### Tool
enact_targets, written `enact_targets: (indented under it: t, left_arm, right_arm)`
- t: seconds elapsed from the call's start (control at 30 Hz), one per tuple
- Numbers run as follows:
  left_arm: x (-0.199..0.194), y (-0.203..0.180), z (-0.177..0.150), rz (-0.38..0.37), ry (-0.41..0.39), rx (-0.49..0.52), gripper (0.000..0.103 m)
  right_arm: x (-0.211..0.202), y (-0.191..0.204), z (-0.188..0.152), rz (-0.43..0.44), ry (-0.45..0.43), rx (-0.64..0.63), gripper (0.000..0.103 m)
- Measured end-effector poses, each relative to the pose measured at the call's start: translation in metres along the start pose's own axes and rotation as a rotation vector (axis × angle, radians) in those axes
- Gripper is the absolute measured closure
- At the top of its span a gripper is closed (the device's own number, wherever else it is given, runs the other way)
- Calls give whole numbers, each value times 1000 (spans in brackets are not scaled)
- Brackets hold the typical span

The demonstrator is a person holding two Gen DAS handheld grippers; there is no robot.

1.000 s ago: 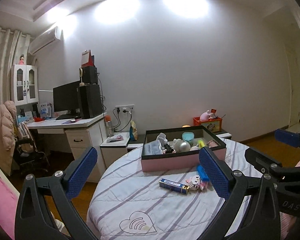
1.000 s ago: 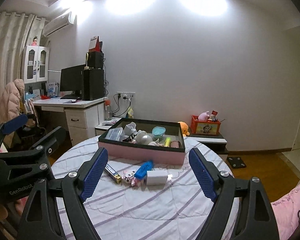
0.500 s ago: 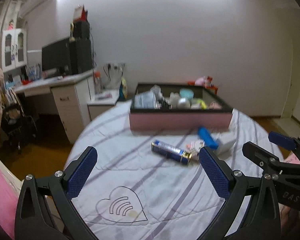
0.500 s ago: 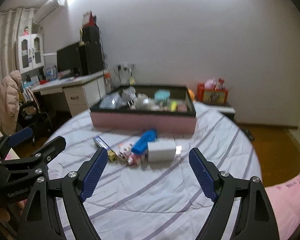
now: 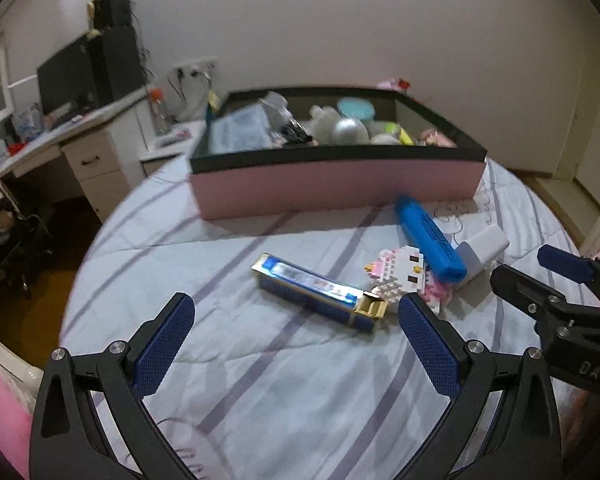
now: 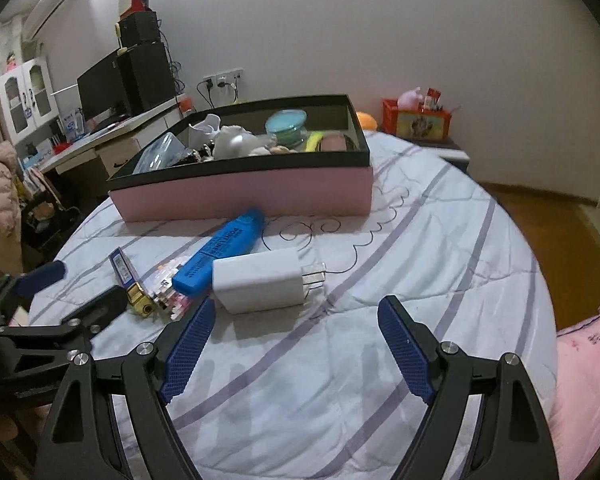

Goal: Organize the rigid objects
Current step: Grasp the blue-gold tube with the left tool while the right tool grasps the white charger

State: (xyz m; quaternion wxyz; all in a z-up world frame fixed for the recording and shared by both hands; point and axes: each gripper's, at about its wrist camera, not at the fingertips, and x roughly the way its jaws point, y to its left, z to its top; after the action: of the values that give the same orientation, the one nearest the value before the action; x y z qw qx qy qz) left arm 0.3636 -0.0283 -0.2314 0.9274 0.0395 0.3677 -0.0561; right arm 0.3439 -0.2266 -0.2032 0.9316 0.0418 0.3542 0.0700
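Left gripper (image 5: 296,336) low in its frame, blue-padded fingers spread wide, nothing between them, hovering over the striped lilac-and-white quilted cloth (image 5: 284,392) of the round table. Just beyond its opening lies the long dark-blue box with a gold end flap (image 5: 318,287), long axis running from upper left to lower right, the gold flap end nearest the right-hand finger. Whether that fingertip touches the flap, I can't tell.

Right gripper (image 6: 296,344) low in its own frame, also spread wide and empty. Directly ahead of it, the white rectangular plug-in charger (image 6: 260,286) lies flat, long axis nearly across the frame, metal prongs pointing right. Its left end sits just beside the left finger's tip; contact is unclear.

Behind the charger, the blue plastic highlighter marker (image 6: 220,258) slants from lower left to upper right, its far end close to the pink wall of the box. Its lower end is partly hidden by the charger. Left of it, the small pink-and-white toy of building bricks (image 6: 168,284) is mostly covered by marker and gripper finger here; the left wrist view shows it better, wedged between blue box and marker.

At the centre of both frames, the shallow pink cardboard tray with black rim (image 6: 252,196) holds a jumble: a teal round tin, a silvery ball, a clear packet; the rest is blurred.
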Motion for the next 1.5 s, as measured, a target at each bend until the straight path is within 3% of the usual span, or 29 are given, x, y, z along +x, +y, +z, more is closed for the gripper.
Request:
enact_targets:
  t: [0.17, 0.27, 0.47, 0.6, 0.87, 0.9, 0.93, 1.23, 1.27, 1.37, 1.43, 1.5]
  left_arm:
    - [21, -4, 3, 36, 94, 17, 0]
    - [17, 10, -2, 42, 99, -34, 0]
    - [7, 46, -18, 172, 114, -75, 0]
    - [1, 65, -24, 190, 111, -123, 0]
    - [1, 55, -16, 113, 91, -79, 0]
    - [3, 54, -14, 100, 94, -73, 0]
    - [5, 52, -12, 87, 94, -69, 0]
    - [30, 31, 9, 50, 132, 10, 2]
    - [32, 31, 11, 48, 131, 17, 5]
    - [35, 26, 14, 8, 125, 38, 32]
    - [31, 25, 14, -17, 114, 43, 70]
    - [27, 24, 14, -9, 100, 40, 88]
  right_arm:
    - [4, -4, 3, 7, 15, 7, 18]
    - [8, -3, 3, 15, 31, 6, 18]
    - [10, 6, 5, 13, 38, -30, 18]
    - [20, 13, 10, 16, 66, -65, 18]
    - [32, 14, 21, 39, 79, -92, 19]
    - [32, 13, 22, 45, 80, -95, 32]
    - [32, 12, 22, 54, 83, -99, 36]
    - [28, 5, 20, 79, 76, -86, 36]
    - [28, 4, 20, 82, 76, -82, 36]
    - [28, 2, 20, 89, 77, -75, 36]
    - [28, 2, 20, 90, 76, -75, 36]
    - [28, 3, 20, 89, 75, -76, 36]
